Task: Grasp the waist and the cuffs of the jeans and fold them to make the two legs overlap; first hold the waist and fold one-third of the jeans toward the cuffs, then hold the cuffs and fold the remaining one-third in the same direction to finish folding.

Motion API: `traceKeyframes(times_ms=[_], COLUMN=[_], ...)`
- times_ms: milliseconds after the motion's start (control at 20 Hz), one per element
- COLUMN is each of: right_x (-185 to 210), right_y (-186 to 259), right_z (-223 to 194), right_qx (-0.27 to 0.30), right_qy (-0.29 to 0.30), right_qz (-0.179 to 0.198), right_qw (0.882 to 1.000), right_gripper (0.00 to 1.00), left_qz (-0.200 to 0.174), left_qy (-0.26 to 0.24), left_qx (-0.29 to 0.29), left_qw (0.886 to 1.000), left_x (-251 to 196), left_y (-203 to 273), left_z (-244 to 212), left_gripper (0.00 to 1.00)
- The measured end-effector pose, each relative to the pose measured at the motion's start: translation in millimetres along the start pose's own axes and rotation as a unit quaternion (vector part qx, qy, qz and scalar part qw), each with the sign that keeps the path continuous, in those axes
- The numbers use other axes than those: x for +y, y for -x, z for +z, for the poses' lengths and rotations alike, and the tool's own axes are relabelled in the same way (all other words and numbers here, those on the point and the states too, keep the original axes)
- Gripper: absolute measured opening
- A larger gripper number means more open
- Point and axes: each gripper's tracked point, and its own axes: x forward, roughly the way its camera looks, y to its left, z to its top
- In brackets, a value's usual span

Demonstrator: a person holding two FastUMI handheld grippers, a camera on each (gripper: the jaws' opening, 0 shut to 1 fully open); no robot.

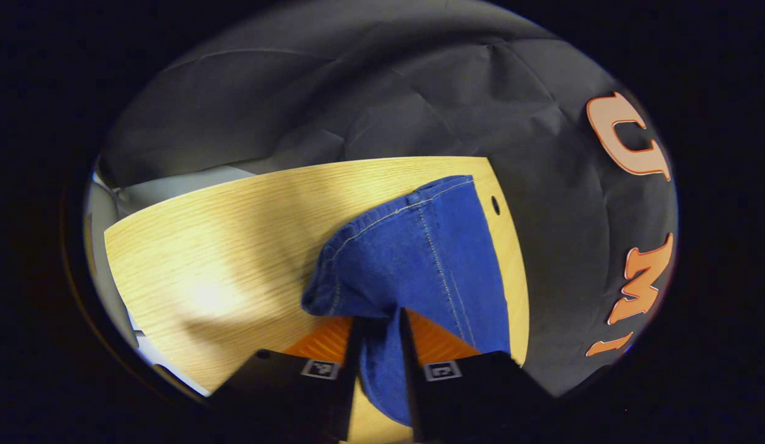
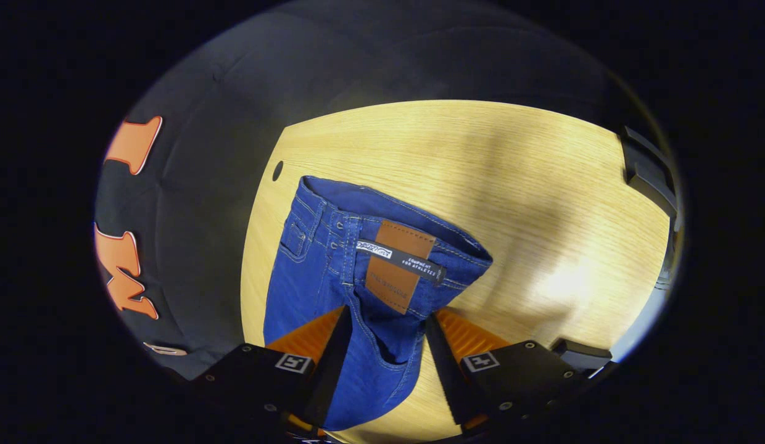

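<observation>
The jeans (image 1: 413, 259) are blue denim with pale contrast stitching, and they lie bunched on a counter (image 1: 234, 246) of light wood grain that has a small dark round hole (image 1: 495, 205) near its edge beside the black cloth wall. In the left gripper view a hemmed cuff (image 1: 413, 200) with a double row of stitching fans out toward the far side, and the cloth narrows into a gathered fold that runs down between the fingers of the left tool (image 1: 380, 327), which are drawn close together and pinch the denim on both sides. In the right gripper view the waistband (image 2: 388, 237) stands open in a curved loop, showing belt loops, rivets and a brown leather patch (image 2: 398, 265) crossed by a dark woven label. The right tool (image 2: 382, 333) holds the denim just below that patch, its fingers somewhat wider apart, each pressing against the bunched cloth.
</observation>
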Motion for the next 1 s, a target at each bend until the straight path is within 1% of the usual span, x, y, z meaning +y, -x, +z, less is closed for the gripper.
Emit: traceKeyframes(times_ms=[50, 100, 150, 200, 250, 300, 400, 450, 500, 600, 650, 700, 750, 850, 950, 1000], right_x=[-5, -8, -9, -13, -12, -10, -12, -11, -11, -11, -11, -11, -11, -13, -9, -9], right_y=[0, -1, 0, -2, -2, -2, -3, -3, -2, -3, -4, -2, -3, -6, -8, -8], right_z=[0, 1, 0, -1, 0, -2, -1, -1, -1, -2, -2, -2, -2, -2, -2, -2], right_qx=[0.003, 0.004, 0.006, 0.006, 0.004, 0.003, 0.001, 0.004, 0.007, 0.009, 0.01, 0.01, 0.01, 0.007, 0.005, 0.003], right_qy=[-0.005, -0.014, -0.021, -0.029, -0.037, -0.035, -0.034, -0.041, -0.041, -0.038, -0.036, -0.033, -0.029, -0.021, -0.038, -0.036], right_qz=[-0.006, -0.007, -0.007, -0.01, -0.01, -0.01, -0.012, -0.012, -0.009, -0.008, -0.011, -0.016, -0.02, -0.029, -0.027, -0.026], right_qw=[1.0, 1.0, 1.0, 0.999, 0.999, 0.999, 0.999, 0.999, 0.999, 0.999, 0.999, 0.999, 0.999, 0.999, 0.999, 0.999], right_gripper=[0.69, 0.5, 0.48, 0.38, 0.34, 0.24, 0.24, 0.24, 0.24, 0.24, 0.24, 0.24, 0.24, 0.24, 0.13, 0.13], left_qz=[-0.007, -0.011, -0.022, -0.023, -0.017, -0.011, 0.011, 0.014, 0.014, 0.018, 0.031, 0.03, 0.025, 0.019, 0.031, 0.037], left_qy=[0.003, 0.008, 0.01, 0.003, -0.01, -0.027, -0.049, -0.055, -0.068, -0.075, -0.072, -0.053, -0.045, -0.033, -0.035, -0.042], left_qx=[0.007, 0.011, 0.016, 0.017, 0.017, 0.015, 0.024, 0.028, 0.034, 0.041, 0.034, 0.027, 0.024, 0.022, 0.013, 0.008], left_qw=[1.0, 1.0, 1.0, 1.0, 1.0, 0.999, 0.998, 0.998, 0.997, 0.996, 0.996, 0.998, 0.998, 0.999, 0.999, 0.998], left_x=[0, 0, -2, -1, 1, 1, 7, 6, 7, 6, 11, 10, 8, 10, 16, 18], left_y=[0, 2, 3, 5, 8, 5, 6, 4, 8, 8, 5, 3, 5, 8, 11, 18], left_z=[-1, -3, -4, -4, -6, -7, -8, -6, -8, -7, -1, -4, -3, -3, -2, -2], left_gripper=[0.17, 0.17, 0.18, 0.18, 0.23, 0.23, 0.23, 0.16, 0.13, 0.13, 0.14, 0.13, 0.02, 0.02, 0.02, 0.01])
